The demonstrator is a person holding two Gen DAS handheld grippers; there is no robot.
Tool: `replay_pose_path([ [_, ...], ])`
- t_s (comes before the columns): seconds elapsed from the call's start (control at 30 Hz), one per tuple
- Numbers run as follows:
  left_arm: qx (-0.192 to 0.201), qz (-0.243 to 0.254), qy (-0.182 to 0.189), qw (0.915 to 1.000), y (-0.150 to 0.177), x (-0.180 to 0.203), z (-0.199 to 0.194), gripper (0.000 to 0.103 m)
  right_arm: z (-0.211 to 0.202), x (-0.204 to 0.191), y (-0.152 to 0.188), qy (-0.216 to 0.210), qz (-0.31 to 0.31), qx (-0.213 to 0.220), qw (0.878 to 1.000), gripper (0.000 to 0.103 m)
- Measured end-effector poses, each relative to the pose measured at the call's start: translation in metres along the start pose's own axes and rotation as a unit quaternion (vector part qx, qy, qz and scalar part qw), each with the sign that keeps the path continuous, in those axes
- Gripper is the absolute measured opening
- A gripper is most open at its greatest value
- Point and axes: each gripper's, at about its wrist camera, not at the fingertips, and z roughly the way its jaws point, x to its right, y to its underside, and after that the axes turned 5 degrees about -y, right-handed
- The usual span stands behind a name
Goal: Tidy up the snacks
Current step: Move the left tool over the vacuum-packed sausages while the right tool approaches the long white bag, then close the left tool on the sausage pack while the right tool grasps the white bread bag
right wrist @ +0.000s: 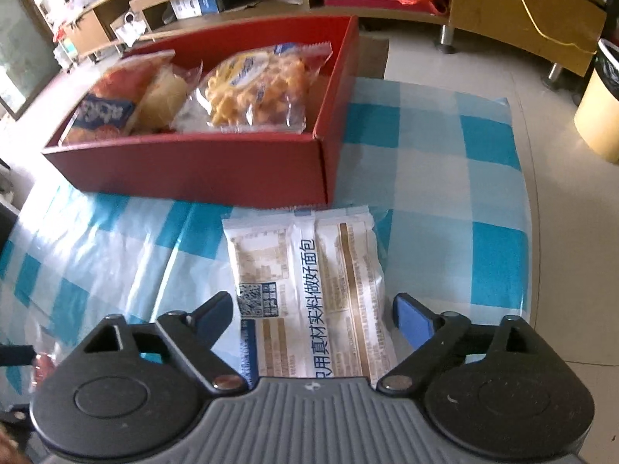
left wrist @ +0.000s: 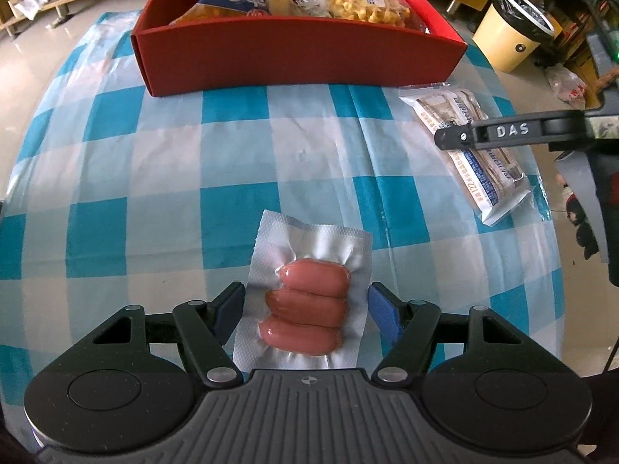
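Note:
A vacuum pack of three pink sausages [left wrist: 305, 309] lies on the blue-and-white checked tablecloth [left wrist: 154, 178]. My left gripper [left wrist: 307, 303] is open, with its blue pads on either side of the pack, apart from it. A white bread packet with blue print [right wrist: 309, 290] lies in front of the red box [right wrist: 216, 166]; it also shows in the left wrist view [left wrist: 472, 147]. My right gripper [right wrist: 313, 311] is open around the packet's near end, not touching it. In the left wrist view its black finger marked DAS [left wrist: 503, 133] is above the packet.
The red box [left wrist: 294, 50] at the table's far side holds several snack bags, among them a yellow puffed-snack bag [right wrist: 259, 89] and an orange bag [right wrist: 112, 108]. A yellow bin [left wrist: 510, 31] stands on the floor past the table's right edge. Shelves line the back wall.

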Motion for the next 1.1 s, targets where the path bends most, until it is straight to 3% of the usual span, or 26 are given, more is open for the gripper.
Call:
replay_pose_path([
  [0.3, -0.004, 0.005, -0.008, 0.9999, -0.001, 0.002, 0.005, 0.075, 0.008, -0.01, 0.006, 0.02, -0.03, -0.001, 0.999, 0.101],
  [0.5, -0.004, 0.006, -0.026, 0.9996, 0.0, 0.003, 0.009, 0.075, 0.011, -0.017, 0.01, 0.043, -0.035, -0.006, 0.998, 0.101],
  [0.57, -0.004, 0.007, -0.029, 0.9996, 0.0, 0.003, 0.01, 0.075, 0.009, -0.018, 0.011, 0.045, -0.028, -0.005, 0.999, 0.095],
  [0.63, -0.002, 0.011, -0.031, 0.9994, 0.002, 0.005, 0.011, 0.075, 0.001, -0.023, 0.014, 0.048, -0.029, 0.004, 0.998, 0.073],
  [0.7, 0.004, 0.019, -0.036, 0.9992, 0.003, 0.008, 0.01, 0.075, -0.007, -0.027, 0.016, 0.032, -0.026, 0.008, 0.999, 0.069],
  [0.9, 0.021, 0.036, -0.047, 0.998, 0.01, 0.014, 0.004, 0.075, -0.027, -0.056, 0.031, 0.024, -0.054, 0.017, 0.998, 0.067],
  [1.1, 0.013, 0.045, -0.062, 0.997, 0.015, 0.013, 0.012, 0.076, -0.043, -0.077, 0.052, 0.017, -0.064, 0.013, 0.998, 0.067],
])
